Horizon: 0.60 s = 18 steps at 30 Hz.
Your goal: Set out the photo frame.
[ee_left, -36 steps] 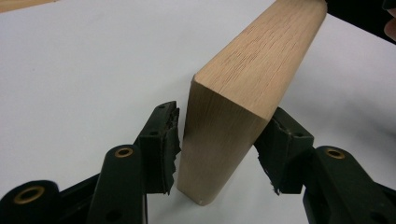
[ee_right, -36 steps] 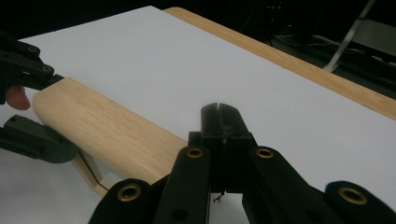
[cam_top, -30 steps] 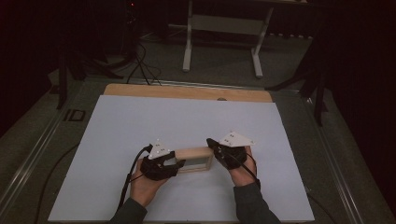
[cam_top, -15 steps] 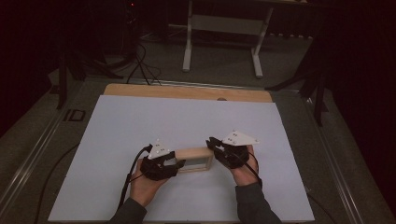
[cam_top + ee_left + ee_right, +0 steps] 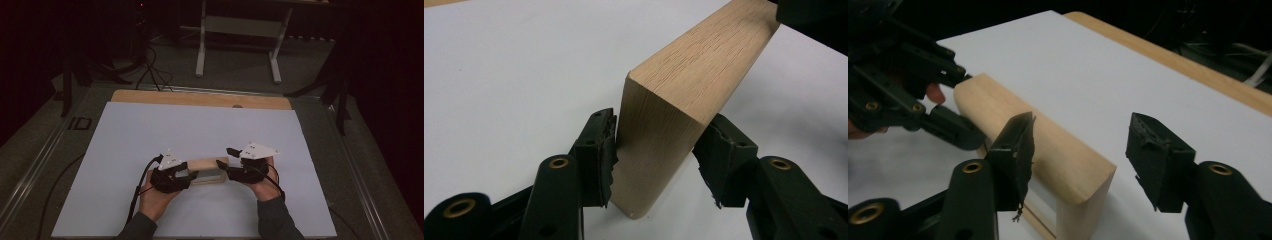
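On the white sheet [image 5: 200,135] that covers the table, near my edge, lies a pale wooden block [image 5: 206,165] — long, with rounded corners and what looks like a rectangular opening through its side. I go from left to right.

At the left end sits my left gripper [image 5: 187,175], held in my left hand [image 5: 155,195], with its black cable [image 5: 140,185] trailing back towards me. From the left gripper view, its two black jaws stand either side of the block's end face [image 5: 659,145]: the left pad [image 5: 601,150] presses on the wood, the right pad [image 5: 719,160] sits against the other side, so this gripper is clamped on the block at a fairly wide spread. The grain runs along the top of the block away from the camera.

Between the two hands the block spans the gap, resting on the sheet, its long side roughly across the table.

At the right end is my right gripper [image 5: 223,159], held in my right hand [image 5: 260,180], a grey three-cornered plate [image 5: 257,151] on top. Its jaws have just been opening. From the right gripper view, the block's end [image 5: 1083,185] lies between them, but the right pad [image 5: 1153,160] stands well clear of the wood with white sheet showing in the gap; the left pad [image 5: 1015,160] is just beside the block's near side — I cannot tell whether it touches. Nothing is gripped on this side. Farther off in that view, the left gripper [image 5: 923,115] holds the far end.
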Tool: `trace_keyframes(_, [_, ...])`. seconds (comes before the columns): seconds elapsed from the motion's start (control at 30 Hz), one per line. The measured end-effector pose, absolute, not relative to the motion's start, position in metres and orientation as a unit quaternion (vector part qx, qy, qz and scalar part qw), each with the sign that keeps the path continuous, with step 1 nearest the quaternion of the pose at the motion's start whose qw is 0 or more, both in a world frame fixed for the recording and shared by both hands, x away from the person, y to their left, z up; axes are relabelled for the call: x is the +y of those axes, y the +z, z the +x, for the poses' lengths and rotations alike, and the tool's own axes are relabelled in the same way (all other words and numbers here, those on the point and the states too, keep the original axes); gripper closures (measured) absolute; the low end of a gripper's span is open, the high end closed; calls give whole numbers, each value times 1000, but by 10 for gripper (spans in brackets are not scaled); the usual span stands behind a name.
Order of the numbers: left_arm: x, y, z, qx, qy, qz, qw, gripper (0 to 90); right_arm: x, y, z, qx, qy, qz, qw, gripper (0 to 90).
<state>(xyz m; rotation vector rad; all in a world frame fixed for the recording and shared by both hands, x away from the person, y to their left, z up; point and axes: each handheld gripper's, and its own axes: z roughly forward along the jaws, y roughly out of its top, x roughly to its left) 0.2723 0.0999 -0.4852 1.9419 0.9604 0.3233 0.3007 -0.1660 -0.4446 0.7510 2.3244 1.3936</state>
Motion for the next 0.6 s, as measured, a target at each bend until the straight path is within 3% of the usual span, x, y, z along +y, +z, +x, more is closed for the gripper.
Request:
trace_keyframes(0.27, [100,-486,273,390,132,788,458,512,-169,-455,304,826,478,261,143,380])
trace_keyframes(0.6, [100,-486,273,391,134,786,459,517,-170,-465,305,837,467,256,125,395])
